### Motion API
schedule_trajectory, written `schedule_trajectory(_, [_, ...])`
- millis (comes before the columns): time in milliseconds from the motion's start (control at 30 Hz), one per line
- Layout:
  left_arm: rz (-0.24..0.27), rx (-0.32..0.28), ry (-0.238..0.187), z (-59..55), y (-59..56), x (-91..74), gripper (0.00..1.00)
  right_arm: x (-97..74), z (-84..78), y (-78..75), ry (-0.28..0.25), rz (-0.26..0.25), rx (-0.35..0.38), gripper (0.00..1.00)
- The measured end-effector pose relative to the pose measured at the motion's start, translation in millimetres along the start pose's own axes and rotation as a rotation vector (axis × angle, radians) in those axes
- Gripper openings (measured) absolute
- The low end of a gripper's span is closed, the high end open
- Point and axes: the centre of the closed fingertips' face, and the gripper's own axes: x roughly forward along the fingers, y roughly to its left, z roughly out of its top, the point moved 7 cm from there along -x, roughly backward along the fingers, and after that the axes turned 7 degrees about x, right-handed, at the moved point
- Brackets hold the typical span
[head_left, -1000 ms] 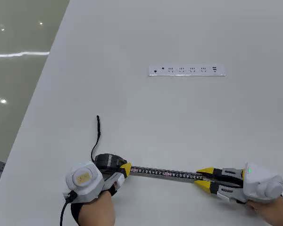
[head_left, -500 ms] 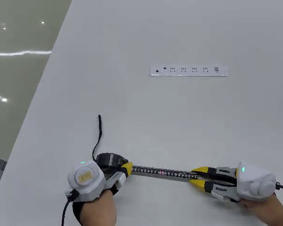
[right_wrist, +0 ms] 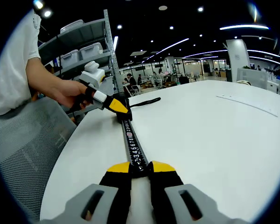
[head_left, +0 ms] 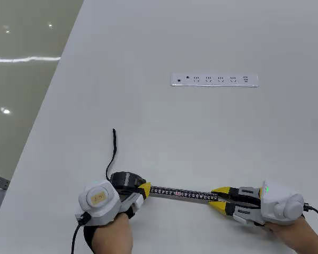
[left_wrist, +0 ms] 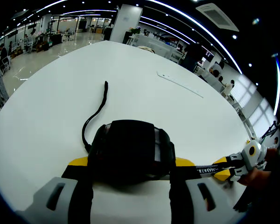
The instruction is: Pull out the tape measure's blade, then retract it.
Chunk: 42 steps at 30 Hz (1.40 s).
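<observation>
In the head view, a black tape measure case (head_left: 126, 181) is seen close to the near edge of the white workbench (head_left: 164, 121), nearer its left edge than its right. The blade (head_left: 183, 193) is drawn out to the right, with its long axis roughly parallel to the near edge. The case is clamped between the yellow-tipped jaws of the left gripper (head_left: 138, 189), and the blade's free end is pinched by the closed right gripper (head_left: 217, 192). A thin black strap (head_left: 112, 153) trails from the case toward the far edge. A white power strip (head_left: 214, 80) lies well apart, farther up the workbench. In the left gripper view, the case (left_wrist: 130, 147) is shown dark and rounded, squeezed from both sides, with the strap (left_wrist: 95, 116) curling away beyond it. In the right gripper view, the blade (right_wrist: 132, 140), dark with white numerals, is seen stretching straight ahead to the case (right_wrist: 122, 115).
</observation>
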Motion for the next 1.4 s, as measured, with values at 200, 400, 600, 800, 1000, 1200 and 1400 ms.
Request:
schedule_trajectory(200, [0.0, 0.0, -0.001, -0.1, 0.0, -0.1, 0.64, 9.5, 2.5, 2.2, 0.005, 0.012, -0.008, 0.14])
schedule_trajectory(400, [-0.001, 0.0, -0.001, -0.4, 0.3, 0.1, 0.64, 21.0, 6.5, 4.5, 0.009, 0.026, -0.015, 0.14])
schedule_trajectory(600, [0.0, 0.0, -0.001, 0.1, -0.1, -0.6, 0.64, 30.2, 9.3, 6.0, 0.01, 0.033, -0.024, 0.14])
schedule_trajectory(800, [0.001, -0.002, -0.002, 0.0, -0.3, -0.4, 0.64, 37.8, 11.8, 8.5, 0.009, 0.032, -0.03, 0.14])
schedule_trajectory(1000, [-0.001, 0.0, -0.002, -0.1, 0.0, 0.0, 0.64, 44.3, 13.9, 9.9, 0.009, 0.033, -0.032, 0.14])
schedule_trajectory(1200, [-0.002, 0.0, 0.0, -0.1, 0.1, -0.1, 0.64, 49.4, 15.6, 10.2, 0.009, 0.035, -0.033, 0.14])
schedule_trajectory(1400, [-0.003, -0.002, -0.001, -0.3, 0.4, 0.4, 0.64, 54.3, 17.3, 11.1, 0.008, 0.039, -0.033, 0.14])
